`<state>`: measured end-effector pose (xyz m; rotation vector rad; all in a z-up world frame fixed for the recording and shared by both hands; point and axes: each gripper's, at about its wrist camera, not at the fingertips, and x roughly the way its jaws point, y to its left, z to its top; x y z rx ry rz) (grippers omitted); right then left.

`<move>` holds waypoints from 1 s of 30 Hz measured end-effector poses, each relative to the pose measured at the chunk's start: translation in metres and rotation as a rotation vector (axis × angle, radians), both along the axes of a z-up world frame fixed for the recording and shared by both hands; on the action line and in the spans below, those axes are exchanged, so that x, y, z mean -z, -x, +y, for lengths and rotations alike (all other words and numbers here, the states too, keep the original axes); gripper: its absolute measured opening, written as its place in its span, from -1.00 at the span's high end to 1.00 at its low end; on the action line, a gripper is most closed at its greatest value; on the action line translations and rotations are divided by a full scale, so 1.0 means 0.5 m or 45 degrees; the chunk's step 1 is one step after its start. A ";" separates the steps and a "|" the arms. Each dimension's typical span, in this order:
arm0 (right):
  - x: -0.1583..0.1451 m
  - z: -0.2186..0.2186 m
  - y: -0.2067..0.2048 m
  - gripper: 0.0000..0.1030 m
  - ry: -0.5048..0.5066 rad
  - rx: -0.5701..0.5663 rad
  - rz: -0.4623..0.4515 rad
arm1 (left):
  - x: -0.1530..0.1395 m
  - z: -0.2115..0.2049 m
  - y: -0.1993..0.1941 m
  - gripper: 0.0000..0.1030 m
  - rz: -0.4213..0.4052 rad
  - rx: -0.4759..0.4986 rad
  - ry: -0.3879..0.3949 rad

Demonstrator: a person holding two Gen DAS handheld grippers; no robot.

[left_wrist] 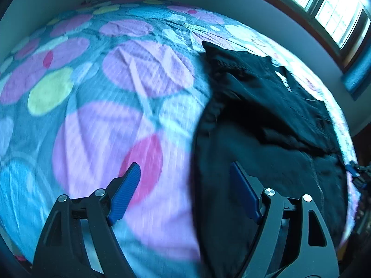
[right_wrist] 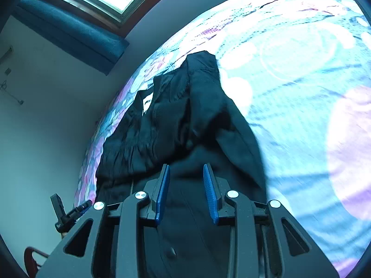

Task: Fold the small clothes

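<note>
Daylight from a window (left_wrist: 334, 2) falls across the bed's circle-patterned bedspread (left_wrist: 111, 97), where a black garment (left_wrist: 266, 120) lies crumpled along its right side, a white neck label showing at the far end. I hold my left gripper (left_wrist: 185, 176) over the garment's left edge, jaws wide apart and empty. My right gripper (right_wrist: 186, 173) hangs above the near part of the garment, jaws narrowly parted, gripping nothing.

Right gripper (right_wrist: 186, 170) parted, seemingly empty, above black garment (right_wrist: 180, 115) on bedspread (right_wrist: 301, 92).
</note>
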<state>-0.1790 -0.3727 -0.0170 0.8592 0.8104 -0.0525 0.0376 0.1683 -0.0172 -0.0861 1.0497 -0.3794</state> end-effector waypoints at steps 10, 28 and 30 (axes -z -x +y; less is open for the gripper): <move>0.040 0.004 0.181 0.40 -0.205 -0.074 0.018 | 0.024 0.008 0.199 -0.53 0.093 0.233 0.079; 0.020 0.069 0.248 -0.08 -0.213 -0.270 -0.049 | 0.044 -0.003 0.251 -0.55 0.337 0.351 0.432; 0.018 0.070 0.247 -0.08 -0.193 -0.278 -0.039 | 0.047 0.001 0.250 -0.54 0.349 0.341 0.458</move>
